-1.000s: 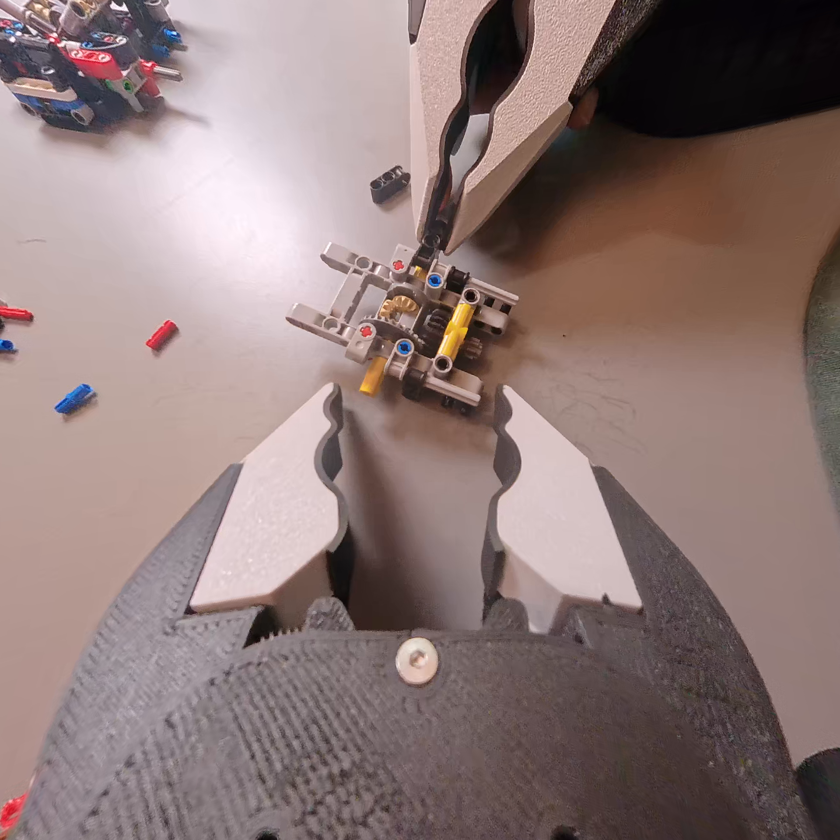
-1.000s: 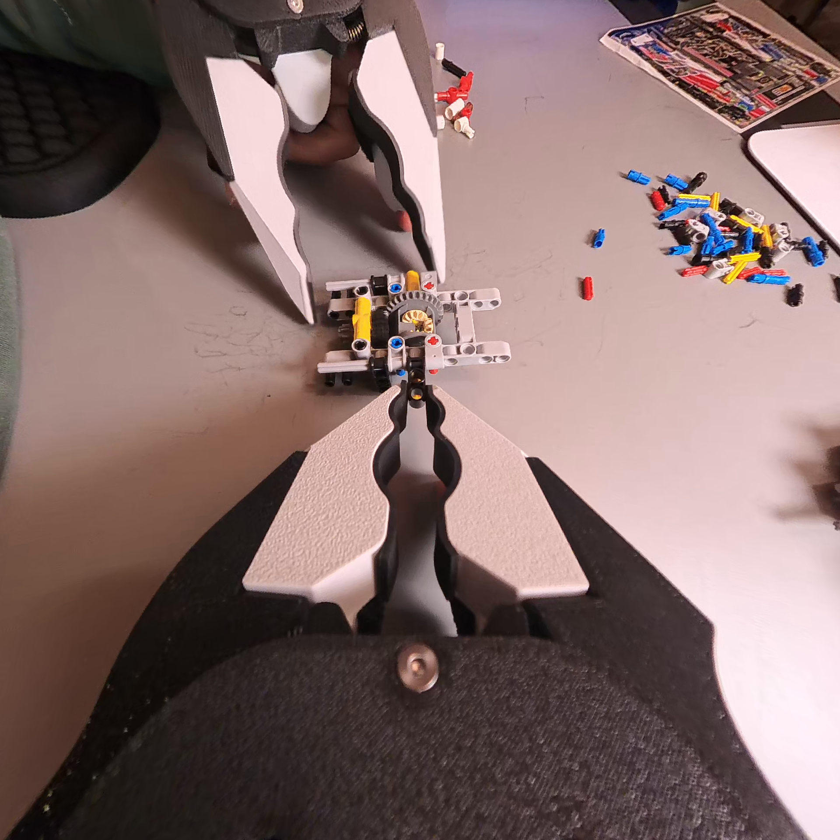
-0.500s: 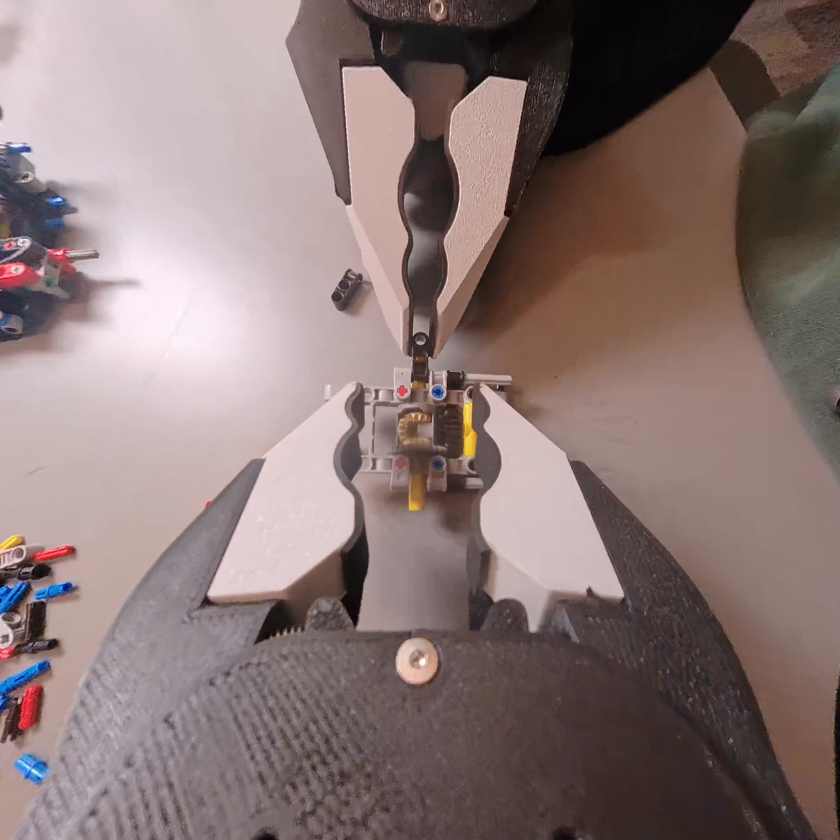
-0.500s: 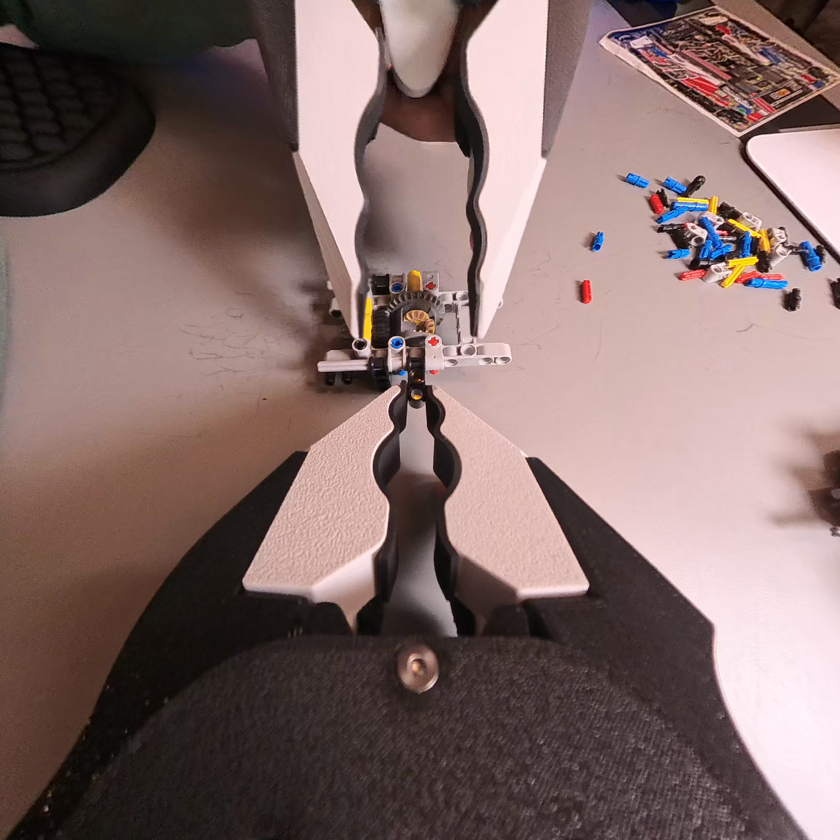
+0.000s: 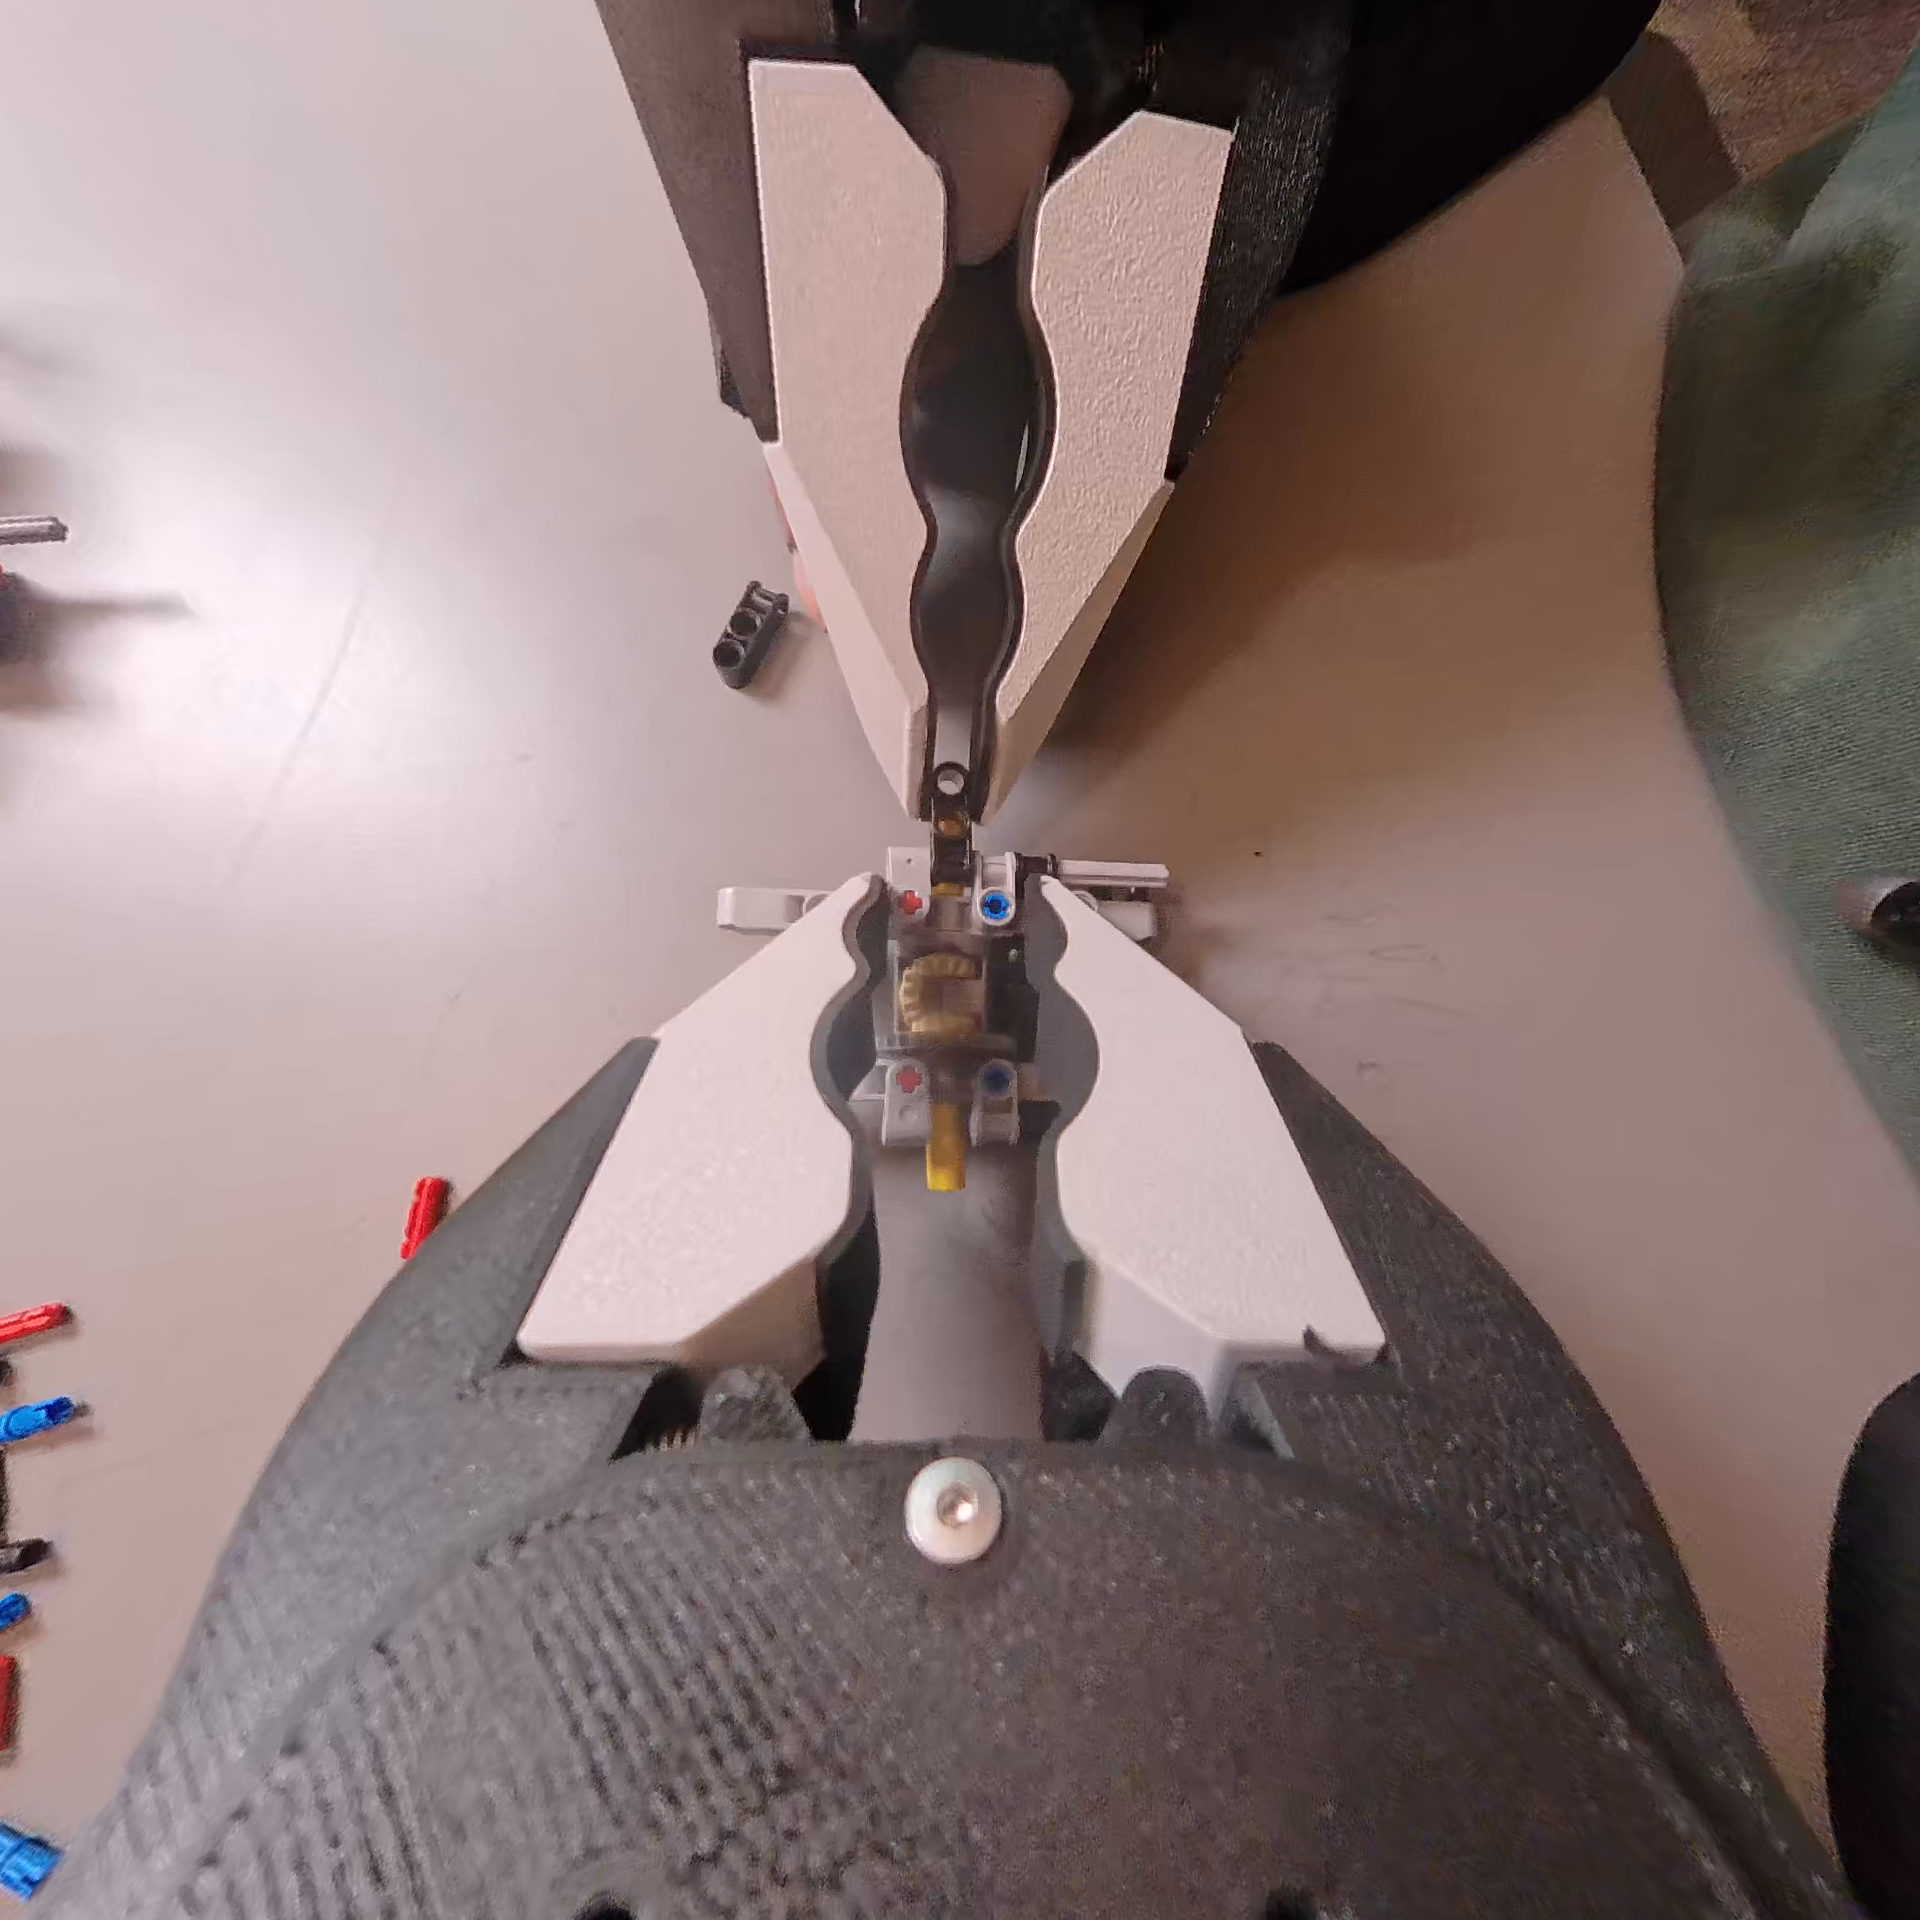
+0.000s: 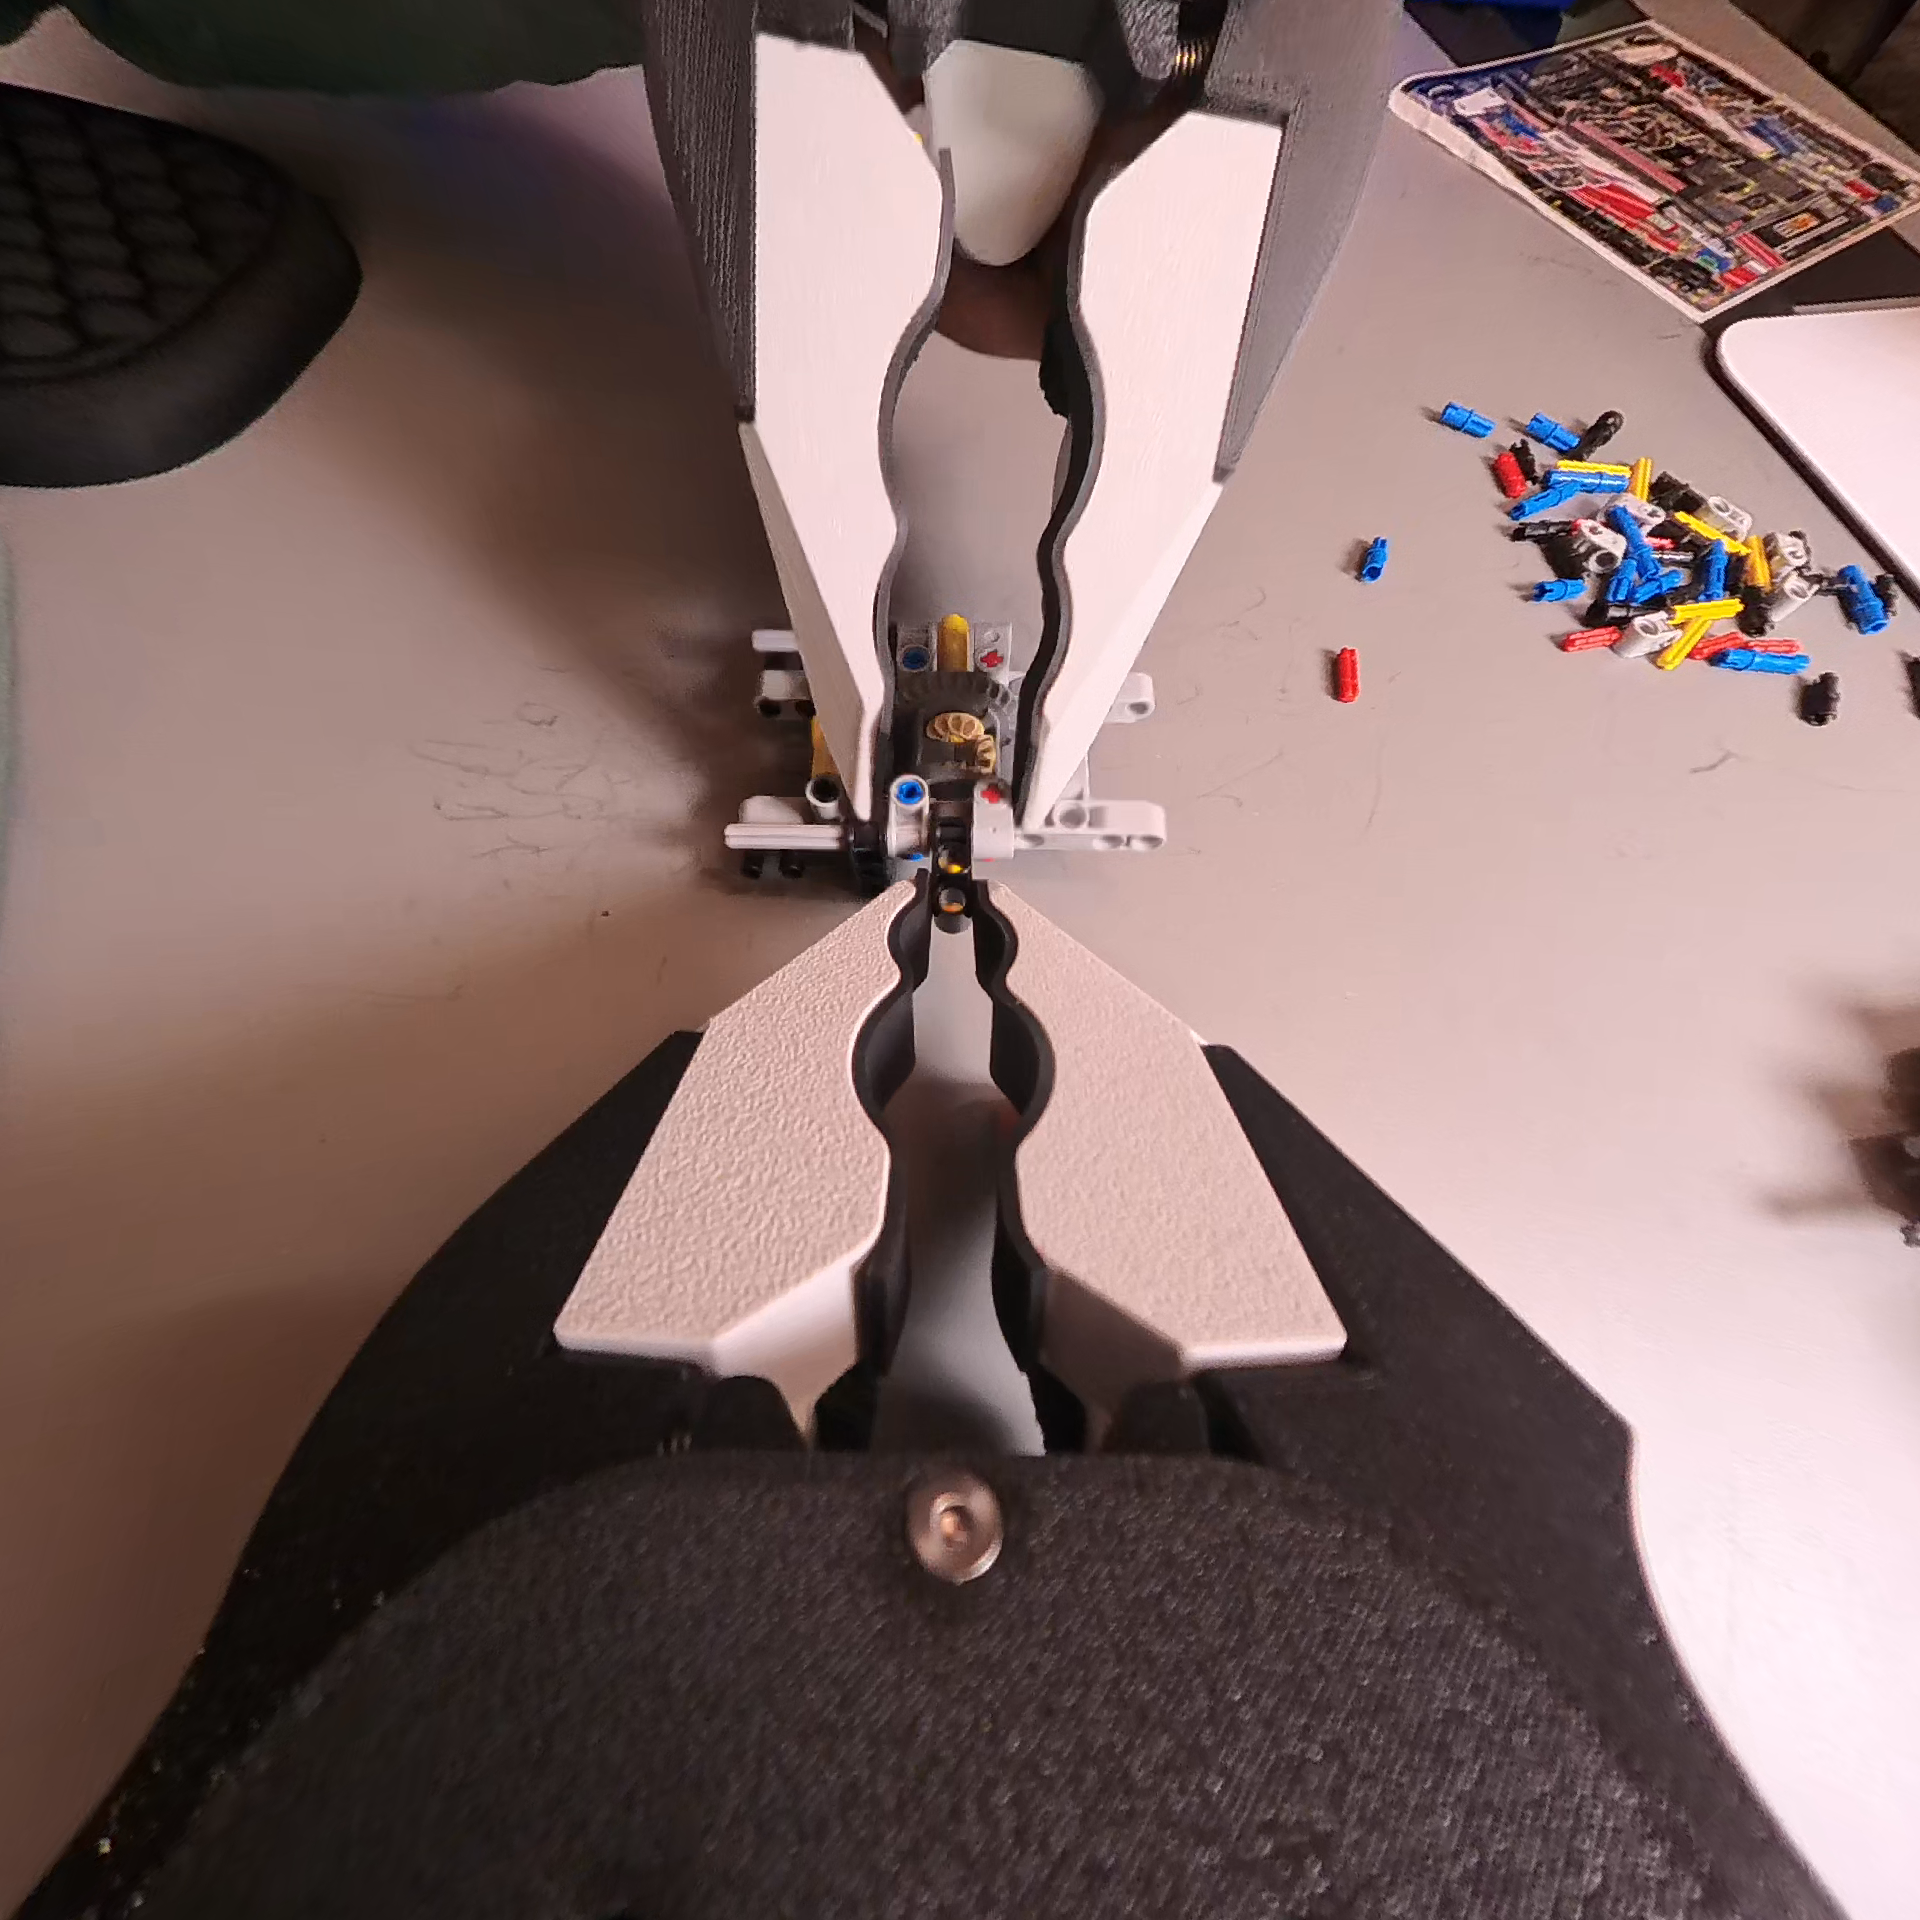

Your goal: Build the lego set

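Observation:
A small grey lego assembly point(image 5: 948, 1023) with a tan gear and a yellow axle lies on the table. It also shows in the right wrist view point(image 6: 951, 717). My left gripper point(image 5: 961, 904) is shut on it, one finger against each side of its middle section. It reaches in from the top of the right wrist view point(image 6: 945, 810). My right gripper point(image 6: 951, 899) is shut on a small black connector point(image 6: 951, 883) pressed against the end of the assembly. It comes in from the top of the left wrist view point(image 5: 953, 800), tip to tip with the left gripper.
A pile of loose coloured pins point(image 6: 1683, 582) lies to the right, with a red pin point(image 6: 1345, 675) and a blue pin point(image 6: 1374, 558) nearer. An instruction booklet point(image 6: 1662, 156) and a white board edge point(image 6: 1839, 416) lie beyond. A black short beam point(image 5: 748, 634) lies near the right gripper. Both grippers' tips are close together, under 4 cm apart. The red pin point(image 6: 1345, 675) sits 11 cm or so from the ends of my left fingers. My left wrist view point(image 5: 424, 1208) looks at it from another angle.
My left gripper has moved forward over the assembly and closed its fingers on its sides. The right gripper has stayed shut on the black connector at the assembly's end.

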{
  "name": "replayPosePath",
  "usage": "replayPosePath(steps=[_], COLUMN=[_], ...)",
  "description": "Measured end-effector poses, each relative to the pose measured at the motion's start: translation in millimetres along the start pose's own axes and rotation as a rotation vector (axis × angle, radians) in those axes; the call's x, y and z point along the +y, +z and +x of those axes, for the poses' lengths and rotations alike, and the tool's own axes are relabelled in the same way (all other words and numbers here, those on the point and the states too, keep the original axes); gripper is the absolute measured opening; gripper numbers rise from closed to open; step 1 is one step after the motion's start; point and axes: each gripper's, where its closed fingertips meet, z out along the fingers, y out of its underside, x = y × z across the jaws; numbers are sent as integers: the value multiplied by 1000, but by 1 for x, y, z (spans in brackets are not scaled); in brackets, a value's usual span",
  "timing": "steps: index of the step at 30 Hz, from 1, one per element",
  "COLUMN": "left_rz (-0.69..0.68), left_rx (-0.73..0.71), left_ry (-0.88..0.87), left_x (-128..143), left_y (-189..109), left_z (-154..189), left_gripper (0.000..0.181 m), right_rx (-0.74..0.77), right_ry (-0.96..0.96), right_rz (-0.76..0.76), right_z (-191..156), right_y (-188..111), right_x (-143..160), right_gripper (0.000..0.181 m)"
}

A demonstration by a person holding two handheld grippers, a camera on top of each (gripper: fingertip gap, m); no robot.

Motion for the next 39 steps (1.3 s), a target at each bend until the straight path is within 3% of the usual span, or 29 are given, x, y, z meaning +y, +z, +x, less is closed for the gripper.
replayPosePath(steps=[1, 39], left_rz=[-8, 115], left_rx=[-3, -36], left_ry=[2, -14], left_x=[1, -1], left_y=[2, 4], left_z=[0, 6], left_gripper=[23, 22], right_rx=[0, -52], right_ry=[0, 34], right_rz=[2, -35], right_z=[0, -6], right_y=[0, 0], right_x=[0, 6], right_gripper=[6, 7])
